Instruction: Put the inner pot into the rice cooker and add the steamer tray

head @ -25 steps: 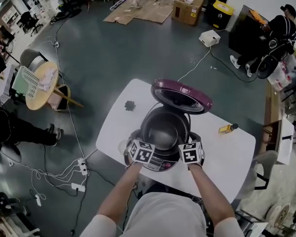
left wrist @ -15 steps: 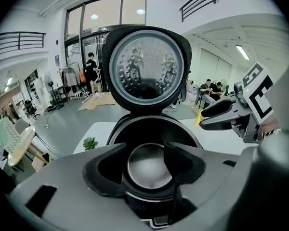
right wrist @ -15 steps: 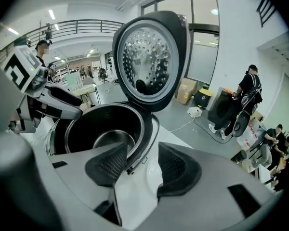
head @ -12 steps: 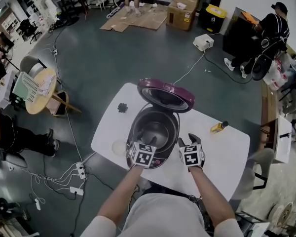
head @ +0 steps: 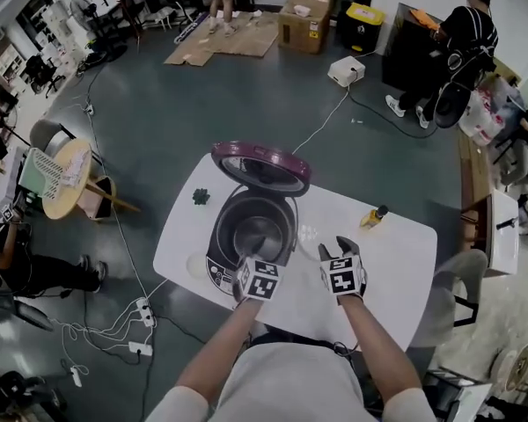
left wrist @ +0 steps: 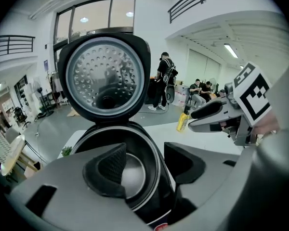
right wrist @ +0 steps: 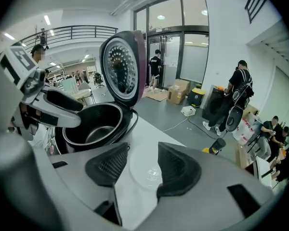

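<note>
The purple-lidded rice cooker (head: 246, 240) stands on the white table (head: 396, 271) with its lid (head: 260, 167) up. The metal inner pot (head: 257, 233) sits inside it, and its bottom (left wrist: 132, 174) shows past my left jaws. My left gripper (head: 257, 258) hovers at the cooker's front rim, open (left wrist: 147, 165) and empty. My right gripper (head: 341, 249) hangs over the table to the right of the cooker, also open (right wrist: 143, 167). A clear round steamer tray (right wrist: 147, 170) lies flat on the table just beyond its jaws, faint in the head view (head: 308, 233).
A yellow bottle (head: 372, 216) lies at the table's far right. A small green sprig (head: 200, 197) sits far left. A pale round object (head: 194, 265) peeks out left of the cooker. The cooker's cord (head: 321, 126) runs across the floor. A person (head: 462, 33) stands well behind the table.
Both grippers have shifted right relative to the cooker. They flanked its front rim a second ago; now the left is at the rim and the right is over the bare table.
</note>
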`<state>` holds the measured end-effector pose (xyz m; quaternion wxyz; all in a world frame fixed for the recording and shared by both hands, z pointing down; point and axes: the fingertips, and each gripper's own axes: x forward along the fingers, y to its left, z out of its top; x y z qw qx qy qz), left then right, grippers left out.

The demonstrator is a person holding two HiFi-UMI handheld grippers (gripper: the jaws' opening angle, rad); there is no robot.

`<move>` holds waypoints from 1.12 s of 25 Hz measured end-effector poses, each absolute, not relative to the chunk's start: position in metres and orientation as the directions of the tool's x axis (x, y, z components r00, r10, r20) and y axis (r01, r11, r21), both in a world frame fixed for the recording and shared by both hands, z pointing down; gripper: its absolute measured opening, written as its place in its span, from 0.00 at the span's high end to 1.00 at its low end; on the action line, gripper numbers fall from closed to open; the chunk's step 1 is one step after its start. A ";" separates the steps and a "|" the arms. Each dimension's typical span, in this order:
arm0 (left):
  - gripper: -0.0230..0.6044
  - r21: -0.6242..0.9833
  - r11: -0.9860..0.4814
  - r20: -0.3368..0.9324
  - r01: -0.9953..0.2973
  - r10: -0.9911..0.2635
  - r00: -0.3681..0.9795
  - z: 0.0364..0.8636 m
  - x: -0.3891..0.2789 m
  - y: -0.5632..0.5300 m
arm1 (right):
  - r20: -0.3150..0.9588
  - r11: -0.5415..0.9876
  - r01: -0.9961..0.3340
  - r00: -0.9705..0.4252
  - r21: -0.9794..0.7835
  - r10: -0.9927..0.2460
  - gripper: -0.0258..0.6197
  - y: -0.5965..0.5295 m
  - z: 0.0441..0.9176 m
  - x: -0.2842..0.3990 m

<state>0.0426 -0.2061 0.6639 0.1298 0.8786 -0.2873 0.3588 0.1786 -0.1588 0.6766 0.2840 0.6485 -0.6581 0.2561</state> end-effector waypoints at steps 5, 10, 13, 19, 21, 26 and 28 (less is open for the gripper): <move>0.54 0.037 -0.816 0.693 -0.577 -0.395 0.603 0.661 0.079 -0.190 | 0.706 0.007 -1.000 0.013 0.025 -0.708 0.63 -0.142 0.678 0.205; 0.53 0.089 -0.817 0.689 -0.570 -0.362 0.628 0.659 0.112 -0.169 | 0.710 -0.016 -1.000 0.027 0.023 -0.703 0.63 -0.129 0.683 0.230; 0.54 0.088 -0.827 0.681 -0.555 -0.357 0.640 0.661 0.134 -0.159 | 0.723 -0.018 -1.000 0.030 0.024 -0.691 0.63 -0.120 0.692 0.244; 0.54 0.111 -0.819 0.695 -0.563 -0.341 0.633 0.676 0.162 -0.142 | 0.732 -0.007 -1.000 0.016 0.015 -0.681 0.64 -0.111 0.705 0.263; 0.54 0.128 -0.810 0.701 -0.572 -0.334 0.630 0.683 0.170 -0.138 | 0.735 -0.005 -1.000 0.009 0.007 -0.678 0.64 -0.110 0.708 0.268; 0.54 0.143 -0.781 0.733 -0.607 -0.328 0.595 0.710 0.176 -0.135 | 0.755 0.005 -1.000 -0.008 -0.006 -0.655 0.64 -0.107 0.727 0.276; 0.54 0.153 -0.760 0.753 -0.632 -0.325 0.573 0.726 0.174 -0.135 | 0.764 0.016 -1.000 -0.013 -0.004 -0.645 0.64 -0.105 0.739 0.279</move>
